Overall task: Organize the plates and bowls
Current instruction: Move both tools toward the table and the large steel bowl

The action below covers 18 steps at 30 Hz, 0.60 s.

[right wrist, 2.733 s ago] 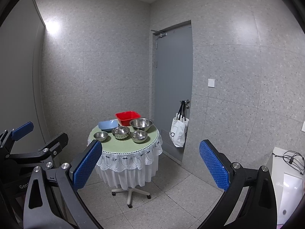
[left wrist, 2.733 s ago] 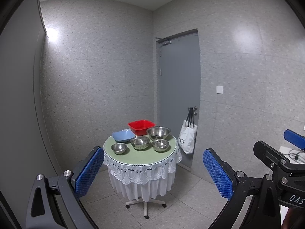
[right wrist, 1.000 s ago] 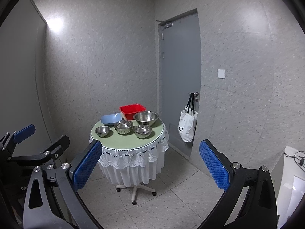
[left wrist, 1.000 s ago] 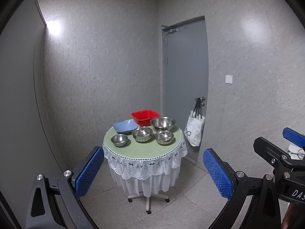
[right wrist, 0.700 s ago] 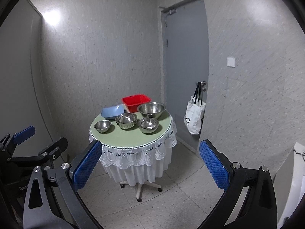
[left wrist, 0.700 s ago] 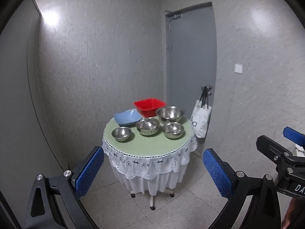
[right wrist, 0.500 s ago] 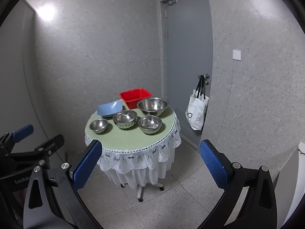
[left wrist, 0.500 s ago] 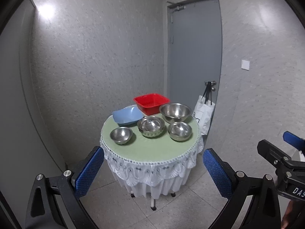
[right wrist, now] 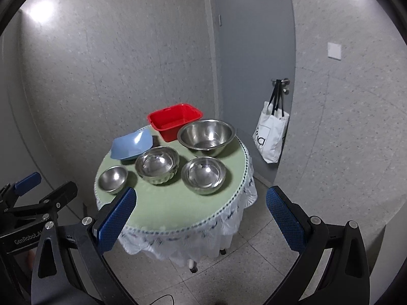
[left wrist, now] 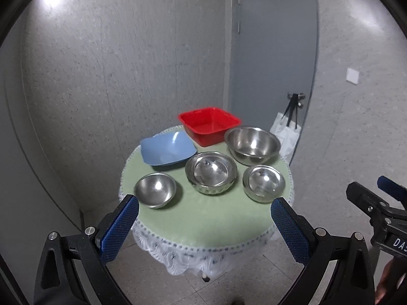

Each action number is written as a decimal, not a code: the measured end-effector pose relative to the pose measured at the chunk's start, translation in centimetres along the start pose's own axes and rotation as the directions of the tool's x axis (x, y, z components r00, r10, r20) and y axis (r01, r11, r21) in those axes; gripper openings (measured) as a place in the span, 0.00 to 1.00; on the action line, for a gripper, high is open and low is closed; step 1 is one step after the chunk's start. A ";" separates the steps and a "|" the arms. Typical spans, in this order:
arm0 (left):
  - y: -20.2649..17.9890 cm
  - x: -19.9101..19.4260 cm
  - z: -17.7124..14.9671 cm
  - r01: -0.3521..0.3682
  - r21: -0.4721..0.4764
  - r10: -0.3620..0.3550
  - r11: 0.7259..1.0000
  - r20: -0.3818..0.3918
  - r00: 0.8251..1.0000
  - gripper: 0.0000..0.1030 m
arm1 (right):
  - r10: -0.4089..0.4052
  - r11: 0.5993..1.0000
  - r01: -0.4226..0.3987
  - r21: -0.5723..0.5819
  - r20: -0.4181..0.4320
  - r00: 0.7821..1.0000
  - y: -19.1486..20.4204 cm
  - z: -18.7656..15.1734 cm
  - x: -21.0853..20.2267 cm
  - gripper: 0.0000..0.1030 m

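Left tool (left wrist: 204, 218) and right tool (right wrist: 201, 212): both spread wide, nothing held, both short of the counter (left wrist: 203, 218) edge. Step looks like approach, no bowl grasped yet.

On the round green-clothed counter, front row: small steel bowl (left wrist: 155, 190) left, fluted steel bowl (left wrist: 211, 172) middle, medium steel bowl (left wrist: 263, 186) right, all apart. Behind: blue square bowl (left wrist: 168, 152), big steel bowl (left wrist: 252, 145), red tub (left wrist: 209, 125) at the back. No plates seen.

Next move likely: close in, lower over one front bowl's rim, probably for nesting by size.

Writing: "GenRobot.A" partly readable on the left tool's body in the right view, "DAS" cut off on the right tool's body in the left view. White tote bag (right wrist: 271, 137) on the door handle (right wrist: 279, 81) has print, unreadable.
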<state>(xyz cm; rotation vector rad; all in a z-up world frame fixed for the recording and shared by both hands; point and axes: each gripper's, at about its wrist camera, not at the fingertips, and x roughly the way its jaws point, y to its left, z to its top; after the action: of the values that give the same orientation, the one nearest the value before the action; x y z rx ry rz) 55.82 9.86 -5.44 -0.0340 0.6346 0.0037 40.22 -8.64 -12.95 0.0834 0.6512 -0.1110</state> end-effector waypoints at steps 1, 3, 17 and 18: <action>-0.3 1.8 1.0 0.001 0.000 -0.001 1.000 -0.007 1.000 0.99 | 0.002 1.000 -0.002 -0.002 -0.010 1.000 -0.4 0.6 1.7 1.00; -0.8 5.9 3.2 0.003 -0.005 -0.003 1.000 -0.030 1.000 0.99 | 0.016 1.000 -0.016 -0.001 -0.023 1.000 -1.2 1.6 4.3 1.00; -7.8 36.3 18.1 -0.080 -0.023 0.072 0.997 -0.236 0.969 0.99 | 0.096 0.994 -0.104 -0.021 -0.244 0.965 -10.7 11.1 30.3 0.99; -7.9 38.9 18.7 -0.094 -0.014 0.086 0.996 -0.272 0.958 0.99 | 0.088 0.995 -0.097 -0.022 -0.266 0.960 -11.3 11.3 31.9 0.97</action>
<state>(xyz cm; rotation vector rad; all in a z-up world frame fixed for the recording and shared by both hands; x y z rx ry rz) 98.31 2.34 -13.20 -0.0314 0.9104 0.0970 70.79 -23.54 -23.88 0.0956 0.9151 0.0029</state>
